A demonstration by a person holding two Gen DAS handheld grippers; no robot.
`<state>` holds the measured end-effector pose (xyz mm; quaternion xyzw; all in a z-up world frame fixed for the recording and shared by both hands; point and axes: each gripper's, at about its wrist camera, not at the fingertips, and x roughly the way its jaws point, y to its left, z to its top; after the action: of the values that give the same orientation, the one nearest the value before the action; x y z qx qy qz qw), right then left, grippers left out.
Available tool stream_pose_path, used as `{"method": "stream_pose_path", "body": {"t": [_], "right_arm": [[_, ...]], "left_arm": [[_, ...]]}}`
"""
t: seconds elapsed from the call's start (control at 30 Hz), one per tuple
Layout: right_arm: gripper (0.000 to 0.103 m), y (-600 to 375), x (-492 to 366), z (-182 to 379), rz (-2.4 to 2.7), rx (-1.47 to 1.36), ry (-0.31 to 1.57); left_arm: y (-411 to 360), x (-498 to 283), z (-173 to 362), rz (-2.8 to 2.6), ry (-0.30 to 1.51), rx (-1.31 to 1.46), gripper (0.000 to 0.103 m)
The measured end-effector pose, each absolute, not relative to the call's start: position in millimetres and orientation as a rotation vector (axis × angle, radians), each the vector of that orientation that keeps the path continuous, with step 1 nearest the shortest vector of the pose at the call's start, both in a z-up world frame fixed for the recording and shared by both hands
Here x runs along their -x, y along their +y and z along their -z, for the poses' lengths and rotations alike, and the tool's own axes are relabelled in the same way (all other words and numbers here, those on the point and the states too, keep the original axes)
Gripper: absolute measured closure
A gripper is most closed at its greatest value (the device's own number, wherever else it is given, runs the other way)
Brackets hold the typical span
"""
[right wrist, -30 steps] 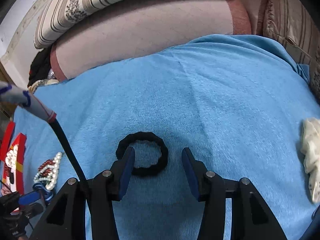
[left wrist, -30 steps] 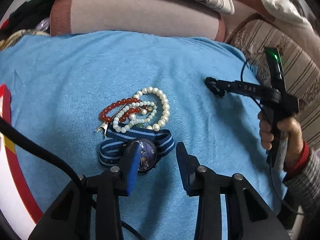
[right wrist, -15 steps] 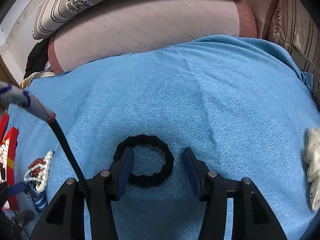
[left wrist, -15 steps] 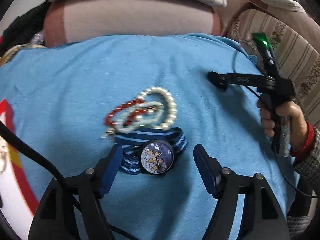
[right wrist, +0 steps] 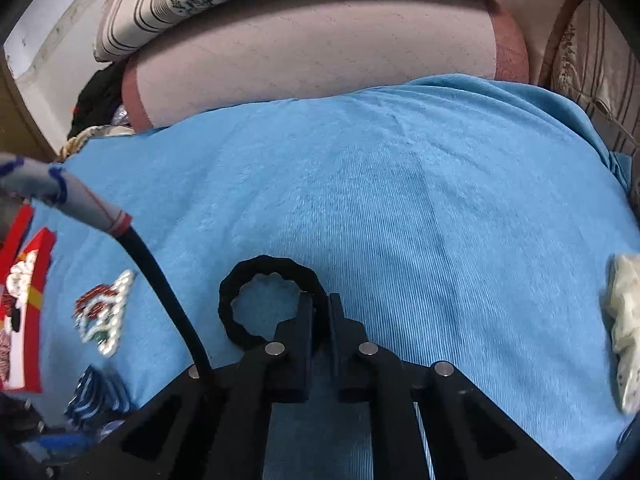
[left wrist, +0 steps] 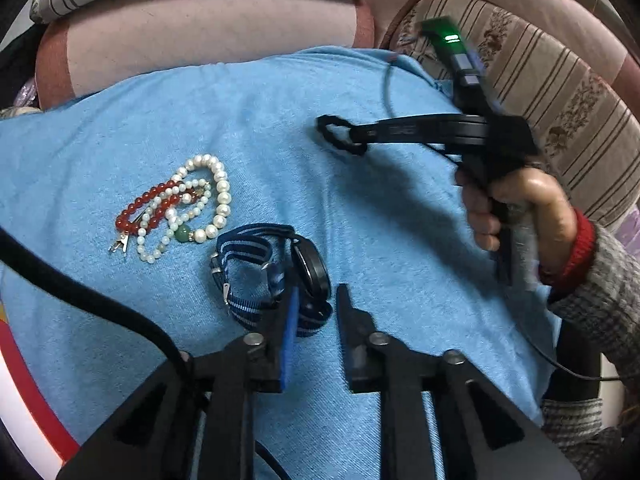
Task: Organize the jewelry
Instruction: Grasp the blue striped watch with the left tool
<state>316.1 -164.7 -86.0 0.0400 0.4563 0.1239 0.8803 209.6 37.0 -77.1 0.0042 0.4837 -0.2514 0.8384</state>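
Observation:
A watch (left wrist: 280, 276) with a blue striped strap lies on the blue towel (left wrist: 280, 120); my left gripper (left wrist: 316, 308) is shut on its strap and dial edge. Pearl and red bead bracelets (left wrist: 180, 204) lie in a tangle just left of the watch; they also show in the right wrist view (right wrist: 104, 312). My right gripper (right wrist: 320, 312) is shut on the right side of a black braided ring (right wrist: 272, 304), and holds it low over the towel. In the left wrist view the ring (left wrist: 340, 136) hangs from the right gripper's tips.
A red and white box (right wrist: 24, 300) lies at the left edge of the towel. A white scrunchie (right wrist: 624, 328) lies at the right. Pink and striped cushions (right wrist: 320, 48) rise behind the towel. Black cables (left wrist: 80, 304) cross the left side.
My left gripper closed on the watch and tipped it onto its edge, away from the bracelets. My right gripper closed on the black ring.

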Motion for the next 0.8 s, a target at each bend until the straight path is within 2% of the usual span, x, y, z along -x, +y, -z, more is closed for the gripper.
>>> {"method": "stream_pose_path", "body": {"t": [0.1,0.13,0.3,0.33,0.6,0.63,0.7,0.73,0.77,0.8], "right_arm": [[0.096,-168.6,-299.4,76.7,-0.266,-0.09,0.938],[0.096,-169.8,-294.2,73.1,-0.268,-0.088,0.933],[0.096,-171.1,-275.7,59.5,-0.275,-0.091,0.921],[0.096,-170.4,-273.0,57.3,-0.278,-0.091,0.92],[0.096,-146.0,-246.5,37.0,-0.336,-0.074,0.898],[0.096,-141.6,-243.5,34.7,-0.34,-0.072,0.895],[0.096,-138.0,-240.9,32.3,-0.35,-0.092,0.897],[0.096,-137.3,-236.8,30.0,-0.353,-0.103,0.897],[0.096,-136.7,-234.8,28.6,-0.353,-0.105,0.896],[0.096,-136.5,-232.5,27.6,-0.353,-0.103,0.893]], "left_arm": [[37.0,-212.7,79.0,0.514,1.038,0.024,0.084],[36.3,-212.5,79.6,0.5,1.043,0.022,0.093],[40.8,-200.2,68.2,0.451,1.019,0.026,0.094],[44.4,-195.3,64.2,0.444,1.011,0.034,0.103],[99.6,-161.6,16.3,0.358,0.907,0.116,0.103],[103.4,-159.7,14.4,0.357,0.912,0.109,0.101],[103.8,-160.1,17.7,0.354,0.936,0.106,0.084],[101.7,-161.9,21.6,0.357,0.944,0.106,0.061],[100.4,-160.0,22.5,0.355,0.939,0.105,0.046],[96.2,-159.7,24.0,0.351,0.926,0.109,0.044]]}}
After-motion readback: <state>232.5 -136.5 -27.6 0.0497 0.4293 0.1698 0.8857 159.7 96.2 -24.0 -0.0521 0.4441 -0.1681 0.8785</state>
